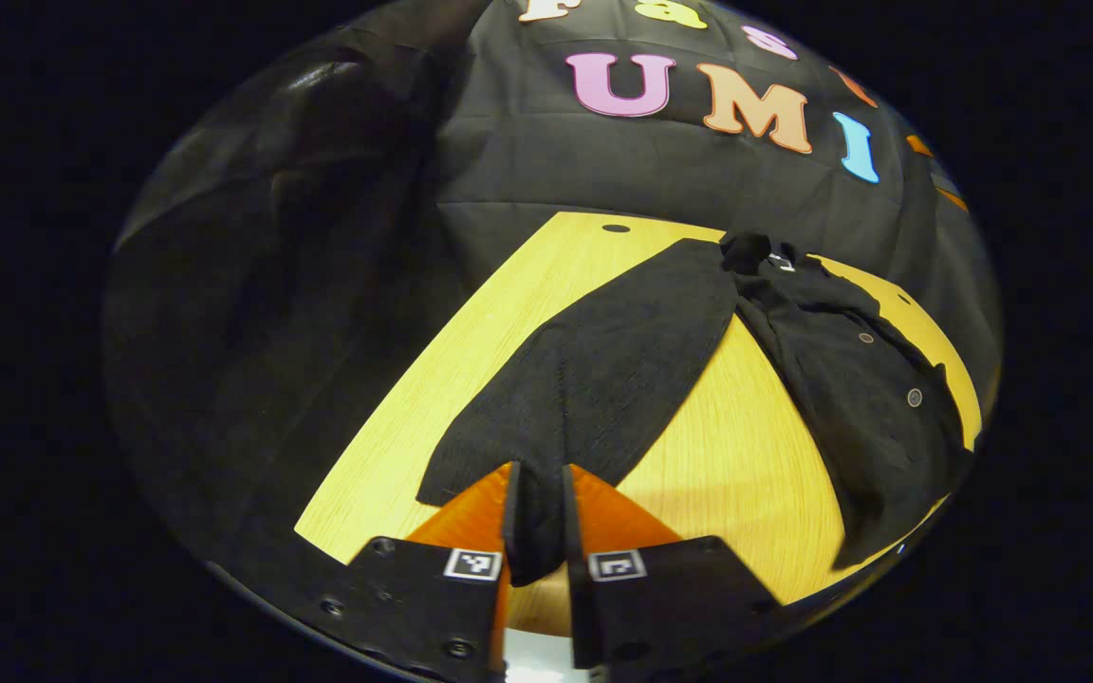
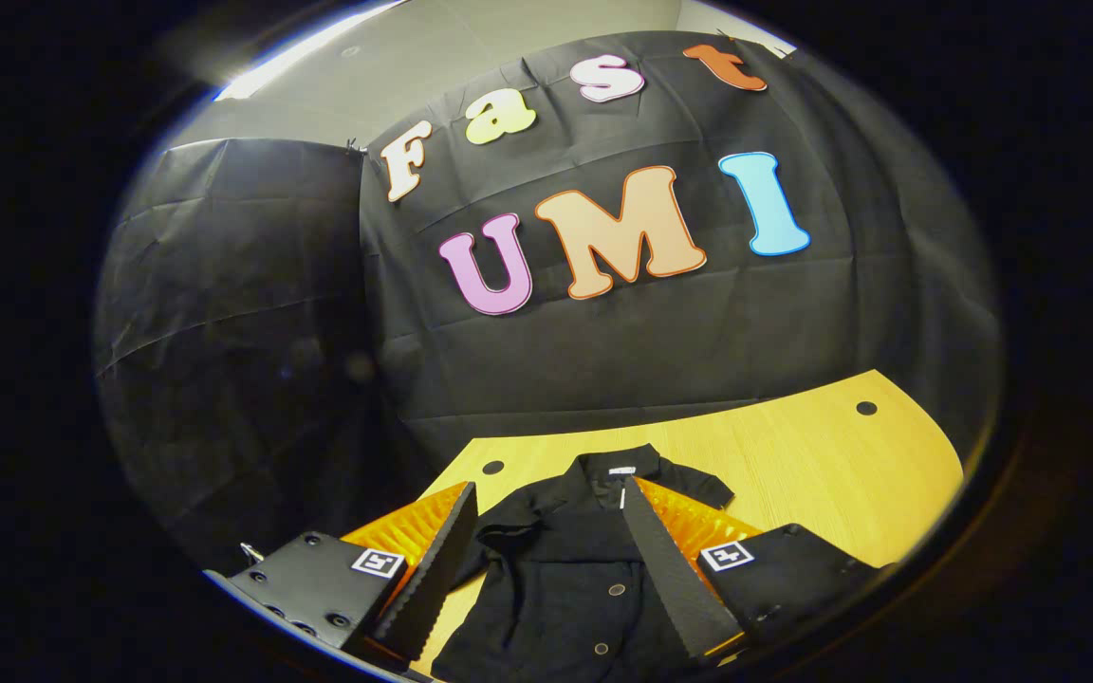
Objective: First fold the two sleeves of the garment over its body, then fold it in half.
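- Garment (image 1: 850, 379), black and buttoned, is spread on the yellow wooden surface (image 1: 736, 455); in the left gripper view its body lies at the right of the frame.
- One long sleeve (image 1: 603, 370) is stretched from the collar at upper centre down to lower centre.
- Sleeve cuff is pinched between the nearly closed jaws of the left gripper (image 1: 539, 517).
- Right gripper (image 2: 546, 560) is seen with jaws spread wide, the collar (image 2: 618, 467) and buttoned front framed between them.
- Dark round holes (image 2: 866, 408) are seen in the surface.
- Black cloth wall (image 2: 603, 360) is hung behind.

Left gripper (image 1: 539, 493): black housings, screw heads, square coded tags (one per side). Right gripper (image 2: 546, 541): same build; ridged finger faces.
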Action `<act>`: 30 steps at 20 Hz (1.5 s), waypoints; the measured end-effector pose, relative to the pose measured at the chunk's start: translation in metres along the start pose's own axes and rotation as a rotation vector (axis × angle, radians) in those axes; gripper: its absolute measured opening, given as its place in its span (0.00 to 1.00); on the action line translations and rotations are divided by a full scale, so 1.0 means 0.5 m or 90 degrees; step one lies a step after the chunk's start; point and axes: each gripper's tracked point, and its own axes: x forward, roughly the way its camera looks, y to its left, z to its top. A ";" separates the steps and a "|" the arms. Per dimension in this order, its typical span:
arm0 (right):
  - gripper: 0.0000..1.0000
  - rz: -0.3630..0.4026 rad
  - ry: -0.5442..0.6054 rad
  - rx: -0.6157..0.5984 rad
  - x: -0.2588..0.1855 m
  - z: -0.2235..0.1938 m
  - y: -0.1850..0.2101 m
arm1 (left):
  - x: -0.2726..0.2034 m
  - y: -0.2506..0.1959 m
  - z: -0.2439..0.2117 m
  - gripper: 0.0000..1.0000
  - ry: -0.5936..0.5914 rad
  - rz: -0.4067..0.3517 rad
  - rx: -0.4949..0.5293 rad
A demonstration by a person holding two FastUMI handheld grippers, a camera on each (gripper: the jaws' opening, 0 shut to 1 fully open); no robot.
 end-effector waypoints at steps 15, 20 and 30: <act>0.92 0.009 0.009 -0.003 0.002 -0.019 0.000 | 0.010 0.010 0.003 0.00 0.000 -0.034 -0.093; 0.97 0.004 -0.004 0.009 -0.001 -0.018 -0.004 | 0.011 0.002 0.007 0.00 0.031 -0.005 -0.087; 0.97 -0.022 0.011 0.045 -0.049 -0.046 -0.078 | 0.003 -0.119 0.247 0.00 -0.056 -0.054 -0.061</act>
